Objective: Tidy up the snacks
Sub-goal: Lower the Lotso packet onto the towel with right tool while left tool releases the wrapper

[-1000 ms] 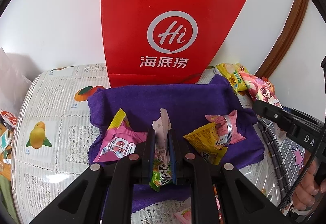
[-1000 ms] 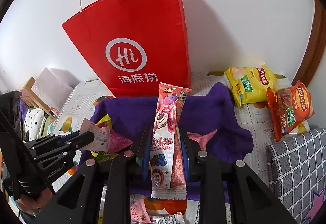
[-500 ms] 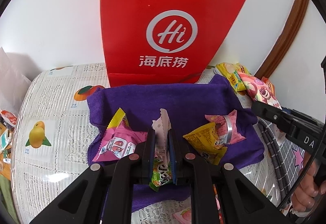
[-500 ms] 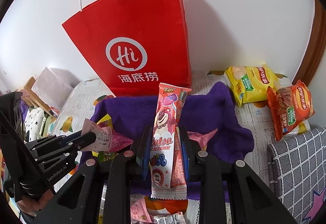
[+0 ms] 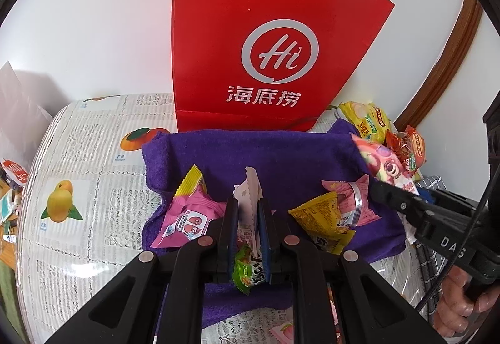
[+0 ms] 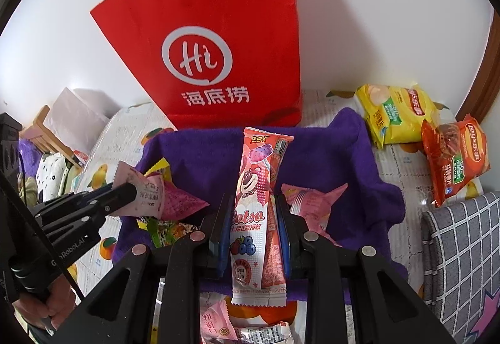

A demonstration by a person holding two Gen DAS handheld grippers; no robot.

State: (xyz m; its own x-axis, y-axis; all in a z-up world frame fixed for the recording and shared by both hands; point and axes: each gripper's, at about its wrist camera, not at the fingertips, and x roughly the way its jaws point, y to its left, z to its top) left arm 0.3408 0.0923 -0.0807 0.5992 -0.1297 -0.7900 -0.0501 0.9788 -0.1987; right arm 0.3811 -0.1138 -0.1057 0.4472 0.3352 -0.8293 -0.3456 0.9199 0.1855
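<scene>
Pinching snack packets, both tongs: left tongs [image 5: 248, 219] hiding theirs, right tongs [image 6: 254, 219] likewise.

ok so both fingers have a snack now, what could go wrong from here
The left gripper pinches its small packet by a thin edge, so it could slip. The long Lotso pack in the right gripper sticks out far and could snag the red bag. Snacks on the purple towel could get knocked.

Two black handheld grippers, bare hands on the grips

Left gripper [image 5: 248, 219] and right gripper [image 6: 254, 219]: black linked arms, silver round rivets, blue pads on the fingers [image 6: 218, 234]. White lettering marks each body; a thin black cable runs by each hand [image 5: 462, 303].
</scene>
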